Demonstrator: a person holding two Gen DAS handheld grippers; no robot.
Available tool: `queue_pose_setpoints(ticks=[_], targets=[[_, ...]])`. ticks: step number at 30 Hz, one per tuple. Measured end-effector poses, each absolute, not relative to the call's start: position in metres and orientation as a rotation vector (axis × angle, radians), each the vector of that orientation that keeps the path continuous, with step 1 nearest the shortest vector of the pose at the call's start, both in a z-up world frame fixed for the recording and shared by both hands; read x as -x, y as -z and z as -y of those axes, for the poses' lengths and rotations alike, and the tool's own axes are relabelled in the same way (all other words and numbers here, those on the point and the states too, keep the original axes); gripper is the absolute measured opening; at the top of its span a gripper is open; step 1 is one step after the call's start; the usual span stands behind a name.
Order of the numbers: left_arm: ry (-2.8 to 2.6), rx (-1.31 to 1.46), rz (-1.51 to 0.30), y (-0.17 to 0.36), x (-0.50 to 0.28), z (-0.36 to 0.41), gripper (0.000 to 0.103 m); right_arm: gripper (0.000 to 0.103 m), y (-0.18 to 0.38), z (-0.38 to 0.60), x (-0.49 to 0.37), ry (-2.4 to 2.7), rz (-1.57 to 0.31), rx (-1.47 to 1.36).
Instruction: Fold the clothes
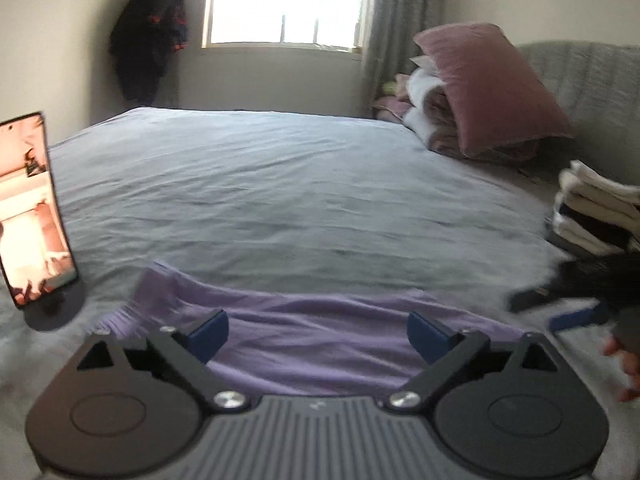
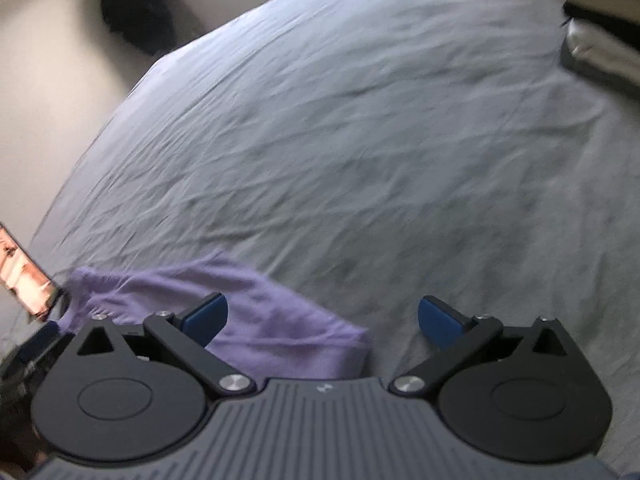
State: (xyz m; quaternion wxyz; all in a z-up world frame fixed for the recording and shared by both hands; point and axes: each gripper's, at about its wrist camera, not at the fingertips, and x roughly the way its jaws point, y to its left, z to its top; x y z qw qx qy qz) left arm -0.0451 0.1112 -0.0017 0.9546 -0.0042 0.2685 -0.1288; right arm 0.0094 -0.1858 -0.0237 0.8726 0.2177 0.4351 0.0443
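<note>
A lilac garment (image 1: 312, 332) lies folded on the grey bed sheet (image 1: 280, 184) close to the near edge. My left gripper (image 1: 318, 330) hangs just above it, jaws wide and open, nothing pinched between the blue pads. In the right wrist view the same lilac garment (image 2: 276, 320) lies under the left finger, its right end stopping short of the middle. My right gripper (image 2: 322, 320) is open too, over the garment's end and bare sheet. In the left wrist view the right gripper's fingers (image 1: 568, 316) show at the right edge, with a hand behind them.
A phone on a round stand (image 1: 32, 216) stands at the bed's left edge. A stack of folded clothes (image 1: 596, 208) sits at the right, with a pink pillow (image 1: 492, 88) on bedding behind it. A dark coat (image 1: 148, 36) hangs by the window.
</note>
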Motion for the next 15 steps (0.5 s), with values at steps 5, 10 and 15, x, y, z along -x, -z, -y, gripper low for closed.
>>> queue_pose_setpoints(ticks=[5, 10, 15], targets=[[0.307, -0.061, -0.560, 0.015, 0.082, -0.069, 0.098, 0.103, 0.013, 0.190, -0.004, -0.108, -0.903, -0.485], [0.305, -0.085, -0.563, 0.031, 0.108, -0.042, 0.098, 0.103, 0.008, 0.203, 0.007, -0.151, -0.918, -0.521], [0.376, -0.149, -0.552, 0.036, 0.124, -0.015, 0.098, 0.103, 0.017, 0.225, 0.021, -0.143, -0.937, -0.583]])
